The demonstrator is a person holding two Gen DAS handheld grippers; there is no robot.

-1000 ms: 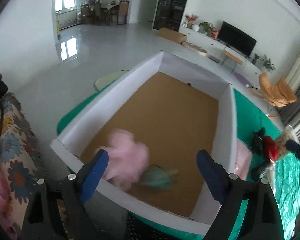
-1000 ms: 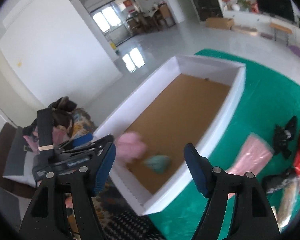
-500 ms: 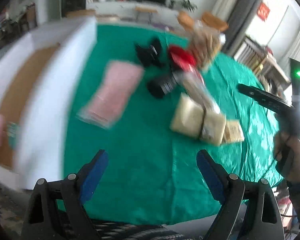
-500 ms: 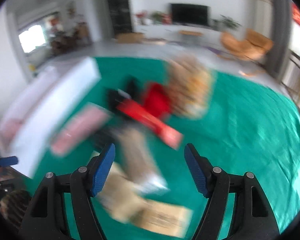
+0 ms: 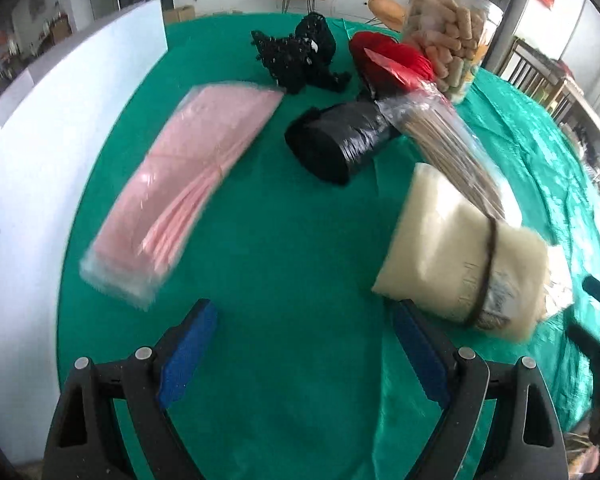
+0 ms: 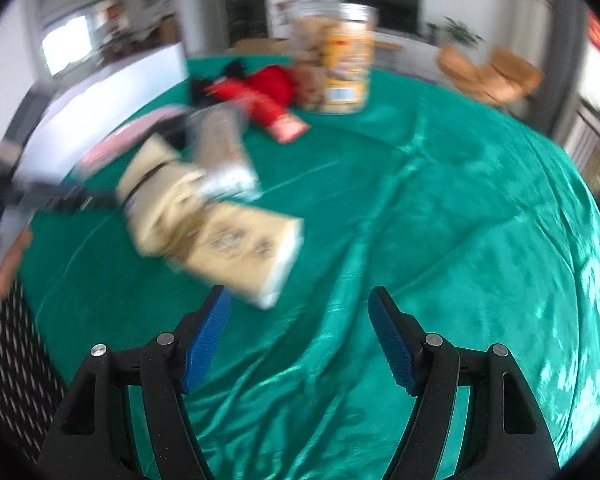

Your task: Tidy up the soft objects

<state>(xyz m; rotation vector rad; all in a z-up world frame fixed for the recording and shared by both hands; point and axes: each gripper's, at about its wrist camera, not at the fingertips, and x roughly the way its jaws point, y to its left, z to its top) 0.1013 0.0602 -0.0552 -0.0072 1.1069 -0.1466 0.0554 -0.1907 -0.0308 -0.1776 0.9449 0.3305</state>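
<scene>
Soft packs lie on a green cloth (image 5: pixel 300 240). In the left wrist view I see a flat pink pack (image 5: pixel 188 184), a black roll (image 5: pixel 336 142), a black crocheted item (image 5: pixel 300 56), a red bag (image 5: pixel 392 62), a clear pack of sticks (image 5: pixel 448 140) and a beige bundle (image 5: pixel 460 256) tied with a dark band. My left gripper (image 5: pixel 304 340) hangs open over bare cloth in front of them. In the blurred right wrist view the beige bundle (image 6: pixel 168 200) and a beige printed pack (image 6: pixel 240 252) lie just beyond my open right gripper (image 6: pixel 300 320).
The white wall of a big box (image 5: pixel 40 140) runs along the left of the cloth. A clear jar of snacks (image 5: pixel 448 32) stands at the back, also the jar (image 6: pixel 344 60) in the right view. A hand (image 6: pixel 4 256) shows at that view's left edge.
Both grippers have swung away from the white box, where a pink and a teal item lay, and dropped lower over the green cloth with its packs. Both stayed open.
</scene>
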